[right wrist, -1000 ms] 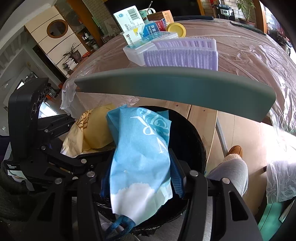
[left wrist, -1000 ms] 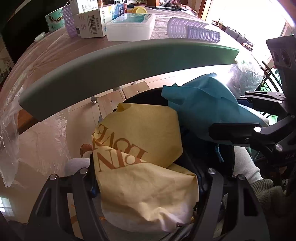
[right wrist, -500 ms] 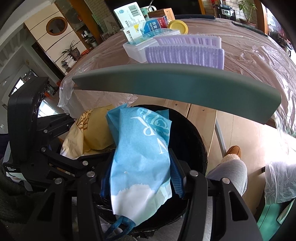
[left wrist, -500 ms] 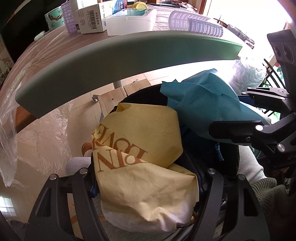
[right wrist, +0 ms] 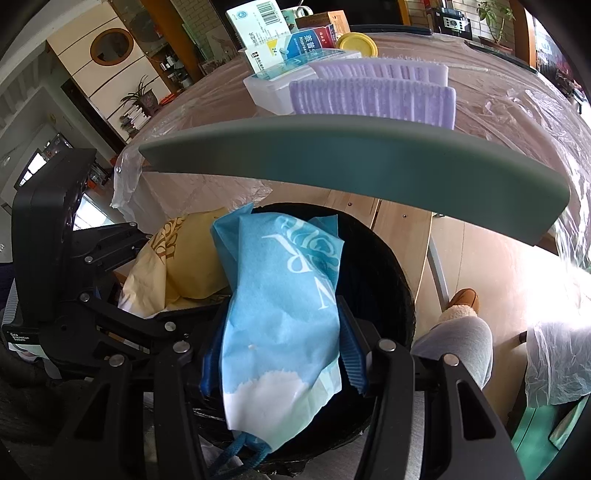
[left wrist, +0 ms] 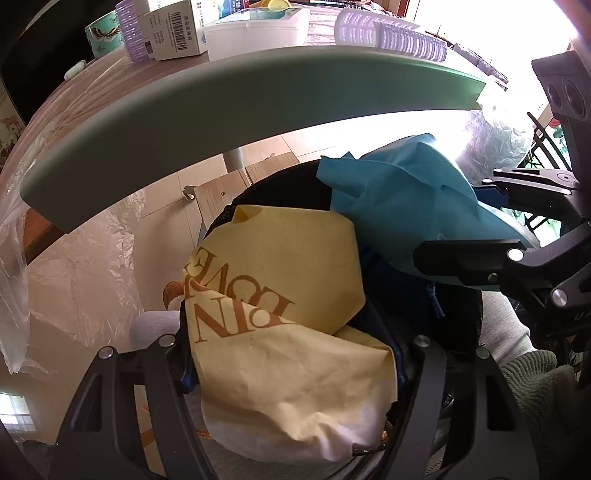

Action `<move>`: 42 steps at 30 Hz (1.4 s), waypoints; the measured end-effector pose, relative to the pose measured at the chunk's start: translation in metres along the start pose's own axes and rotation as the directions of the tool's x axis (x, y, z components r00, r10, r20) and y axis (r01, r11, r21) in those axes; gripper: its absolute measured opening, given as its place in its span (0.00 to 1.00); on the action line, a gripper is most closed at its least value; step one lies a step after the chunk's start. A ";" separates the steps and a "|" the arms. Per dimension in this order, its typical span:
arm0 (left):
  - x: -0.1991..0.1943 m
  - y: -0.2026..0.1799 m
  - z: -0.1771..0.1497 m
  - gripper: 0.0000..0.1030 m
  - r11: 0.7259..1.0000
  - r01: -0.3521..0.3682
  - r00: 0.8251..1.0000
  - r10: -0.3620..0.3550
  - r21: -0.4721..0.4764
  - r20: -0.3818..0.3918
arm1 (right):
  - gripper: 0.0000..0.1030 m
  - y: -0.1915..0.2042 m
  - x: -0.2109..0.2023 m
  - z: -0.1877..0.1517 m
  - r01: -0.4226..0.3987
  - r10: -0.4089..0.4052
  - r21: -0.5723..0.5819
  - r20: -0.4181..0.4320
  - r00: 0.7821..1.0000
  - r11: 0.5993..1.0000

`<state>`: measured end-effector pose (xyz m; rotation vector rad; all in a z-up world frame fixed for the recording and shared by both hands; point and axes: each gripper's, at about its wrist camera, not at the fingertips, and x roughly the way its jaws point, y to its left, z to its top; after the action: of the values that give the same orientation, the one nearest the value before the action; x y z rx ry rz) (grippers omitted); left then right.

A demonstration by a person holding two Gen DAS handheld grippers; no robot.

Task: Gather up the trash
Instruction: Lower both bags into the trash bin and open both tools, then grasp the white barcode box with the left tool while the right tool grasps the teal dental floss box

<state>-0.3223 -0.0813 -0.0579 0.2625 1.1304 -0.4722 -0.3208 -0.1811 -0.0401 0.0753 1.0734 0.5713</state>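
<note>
A crumpled yellow paper bag (left wrist: 280, 314) with brown lettering sits between the fingers of my left gripper (left wrist: 291, 369), which is shut on it. My right gripper (right wrist: 282, 369) is shut on a blue paper bag (right wrist: 284, 314) with white lettering and a blue cord hanging below. Both bags hang over the mouth of a black trash bin (right wrist: 384, 280). In the left wrist view the blue bag (left wrist: 399, 199) and right gripper (left wrist: 491, 218) show at the right. In the right wrist view the yellow bag (right wrist: 184, 266) and left gripper (right wrist: 122, 280) show at the left.
A grey-green curved bar (right wrist: 369, 158) spans above the bin. Behind it a film-covered table (right wrist: 498, 110) carries purple rollers (right wrist: 373, 98), a white box (left wrist: 255, 31) and cartons (left wrist: 173, 33). A person's grey-clad leg (right wrist: 458, 343) and brown slipper (right wrist: 463, 299) are right of the bin.
Both views have shifted only slightly. The two bags stay gripped over the bin as before.
</note>
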 end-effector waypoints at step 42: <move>-0.038 -0.010 -0.002 0.87 0.999 0.007 0.997 -0.011 0.039 0.080 | 0.86 0.016 -0.053 -0.010 0.083 -0.076 -0.055 0.130 0.989 0.995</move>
<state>-0.3416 -0.0804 -0.0236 0.2703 1.0452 -0.5090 -0.3546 -0.1948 0.0030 0.0157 0.9294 0.5196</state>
